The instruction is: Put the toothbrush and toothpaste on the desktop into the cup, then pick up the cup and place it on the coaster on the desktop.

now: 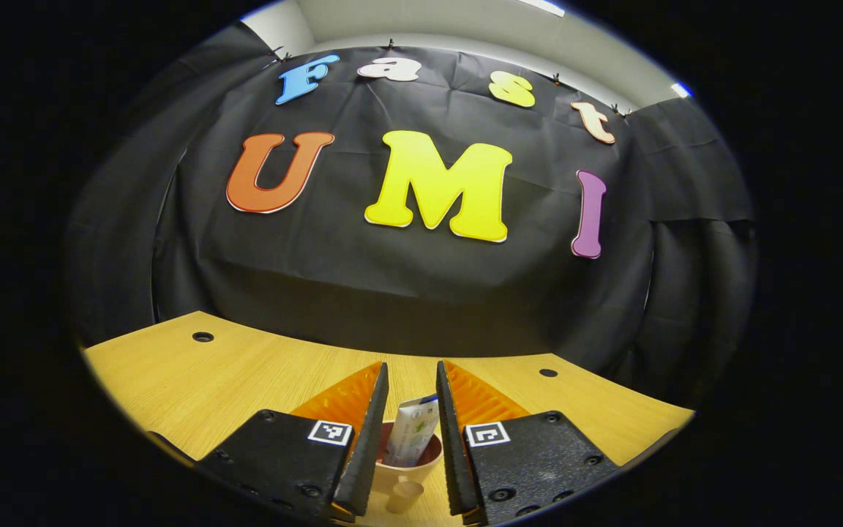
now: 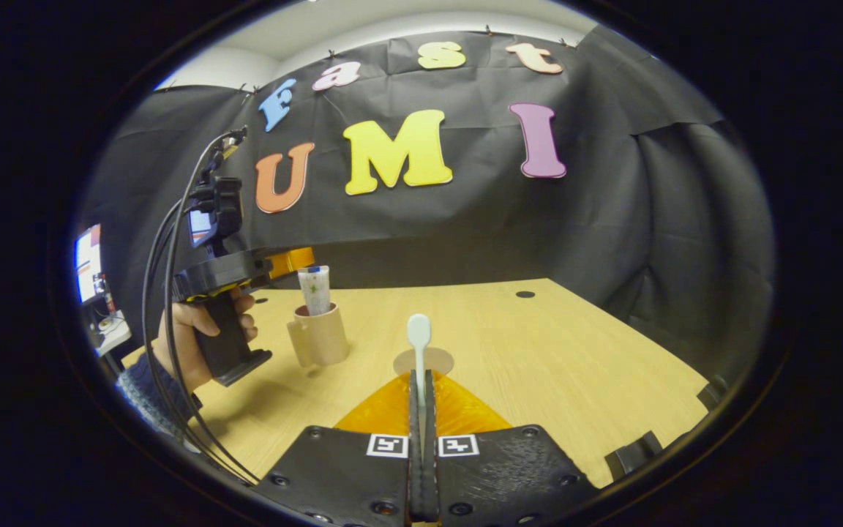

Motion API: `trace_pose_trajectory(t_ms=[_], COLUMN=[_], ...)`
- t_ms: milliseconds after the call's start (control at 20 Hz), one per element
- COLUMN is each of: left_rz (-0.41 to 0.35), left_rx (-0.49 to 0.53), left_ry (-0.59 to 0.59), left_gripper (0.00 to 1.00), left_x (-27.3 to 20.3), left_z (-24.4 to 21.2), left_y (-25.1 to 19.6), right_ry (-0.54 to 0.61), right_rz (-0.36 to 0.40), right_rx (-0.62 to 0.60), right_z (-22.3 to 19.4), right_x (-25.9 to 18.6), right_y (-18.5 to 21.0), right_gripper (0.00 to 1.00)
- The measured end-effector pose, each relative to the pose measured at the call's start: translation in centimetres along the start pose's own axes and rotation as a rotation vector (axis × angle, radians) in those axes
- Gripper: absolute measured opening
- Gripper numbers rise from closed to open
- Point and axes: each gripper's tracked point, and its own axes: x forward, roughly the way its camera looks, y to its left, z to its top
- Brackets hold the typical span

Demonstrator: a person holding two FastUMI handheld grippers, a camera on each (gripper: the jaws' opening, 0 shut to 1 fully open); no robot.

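Note:
In the left gripper view, a beige cup stands on the wooden desktop right below my left gripper. The toothpaste tube stands upright in the cup, between the fingers, which are apart and do not press on it. In the right gripper view the cup with its handle and the toothpaste tube stand left of centre, under the left gripper, which a hand holds. My right gripper is shut on a white toothbrush that points forward over the round brown coaster.
The wooden desktop stretches right and forward to the black cloth wall. It has small dark holes. Cables hang from the left gripper. A lit screen stands beyond the desk's left edge.

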Motion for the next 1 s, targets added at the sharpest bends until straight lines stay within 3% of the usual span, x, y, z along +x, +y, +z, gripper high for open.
trace_pose_trajectory(t_ms=[100, 150, 250, 300, 350, 400, 450, 650, 900, 950, 1000], left_rz=[-0.014, -0.016, 0.005, 0.023, 0.047, 0.08, 0.106, 0.148, 0.139, 0.143, 0.153], left_rx=[0.029, 0.052, 0.104, 0.122, 0.147, 0.165, 0.177, 0.18, 0.103, 0.092, 0.088], left_ry=[0.002, -0.001, -0.021, -0.029, -0.035, -0.047, -0.043, 0.027, 0.036, 0.04, 0.042], left_gripper=[0.48, 0.6, 0.72, 0.94, 0.98, 0.95, 0.99, 1.0, 1.0, 0.94, 1.0], left_x=[-1.0, -1.5, -2.9, -3.6, -4.3, -5.0, -5.7, -7.4, -8.6, -8.9, -9.1], left_z=[0.0, 0.1, 0.3, 0.2, 0.3, 0.6, 0.4, -0.6, 0.5, 0.7, 0.8], left_y=[-0.3, -0.4, 0.1, 0.4, 0.8, 1.6, 2.2, 4.0, 5.2, 5.6, 6.2], right_ry=[-0.021, -0.037, -0.056, -0.062, -0.07, -0.075, -0.077, -0.085, -0.134, -0.146, -0.157], right_rz=[0.026, 0.035, 0.037, 0.041, 0.049, 0.055, 0.063, 0.089, 0.128, 0.137, 0.138], right_rx=[-0.002, -0.004, -0.012, -0.011, -0.012, -0.015, -0.02, -0.036, -0.027, -0.025, -0.027], right_z=[0.6, 1.2, 2.2, 2.8, 3.4, 3.9, 4.5, 7.0, 12.0, 13.1, 13.9], right_x=[0.1, 0.3, 1.2, 1.6, 2.0, 2.4, 2.9, 4.8, 7.3, 7.9, 8.6], right_y=[0.7, 0.9, 1.3, 1.7, 2.3, 2.8, 3.4, 6.4, 10.6, 11.5, 12.3], right_gripper=[0.0, 0.0, 0.0, 0.0, 0.0, 0.0, 0.0, 0.0, 0.0, 0.0, 0.0])
